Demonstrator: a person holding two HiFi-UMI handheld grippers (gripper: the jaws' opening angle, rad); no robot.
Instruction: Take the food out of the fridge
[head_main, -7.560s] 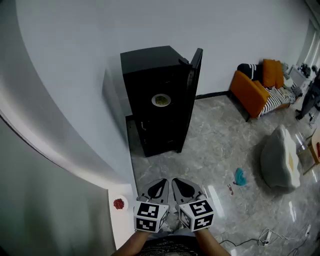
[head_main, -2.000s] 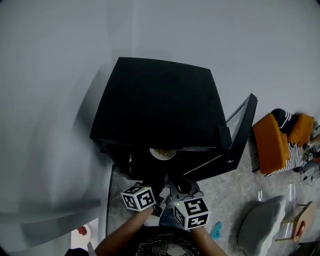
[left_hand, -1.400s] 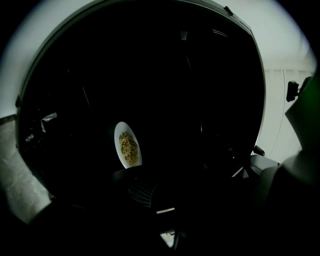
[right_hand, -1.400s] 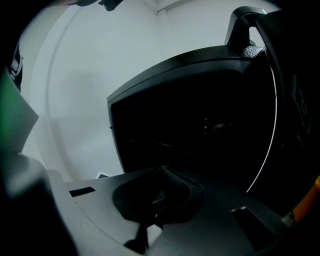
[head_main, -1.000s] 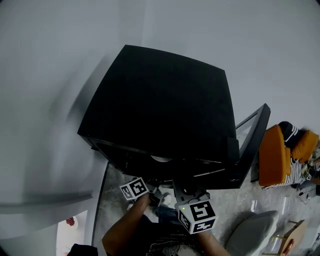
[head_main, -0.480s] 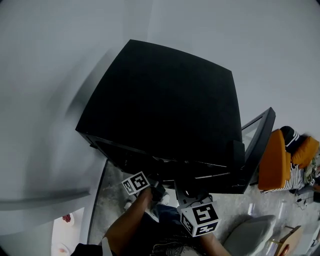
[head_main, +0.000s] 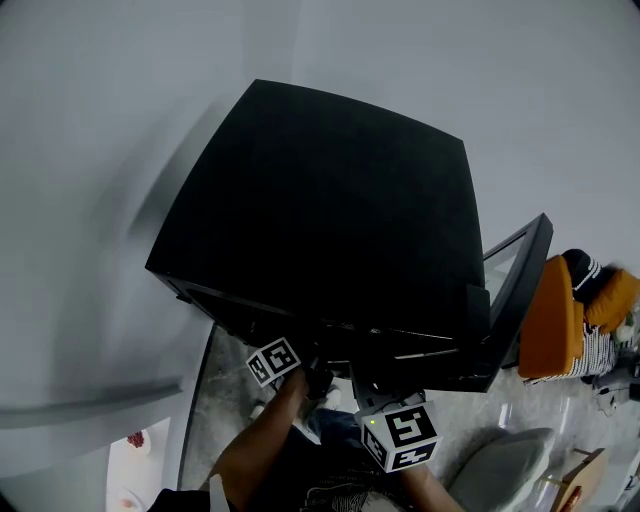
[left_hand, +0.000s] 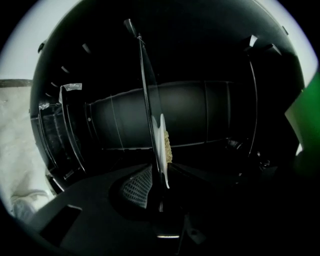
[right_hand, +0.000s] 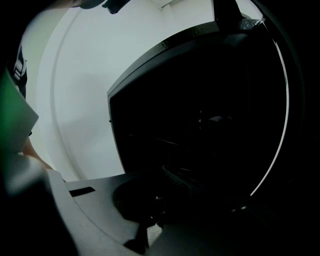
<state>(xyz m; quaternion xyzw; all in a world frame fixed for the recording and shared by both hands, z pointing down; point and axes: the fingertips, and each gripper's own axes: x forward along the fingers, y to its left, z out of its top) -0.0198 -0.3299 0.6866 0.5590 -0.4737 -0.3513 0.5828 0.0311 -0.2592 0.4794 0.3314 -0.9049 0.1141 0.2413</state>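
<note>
The person is leaning over the black fridge (head_main: 320, 200), whose door (head_main: 515, 290) is standing open to the right; the left forearm (head_main: 255, 440) is stretching forward, carrying the left gripper (left_hand: 161, 176) under the fridge's top edge and into the compartment; its jaws are pinching the near rim of the white plate (left_hand: 161, 142), which is showing edge-on with the yellowish food (left_hand: 168, 148) on it, inside the fridge; the right gripper (right_hand: 172, 182) is hanging back outside at the opening, its jaws seemingly pressed together on nothing, though that view is very dark.
</note>
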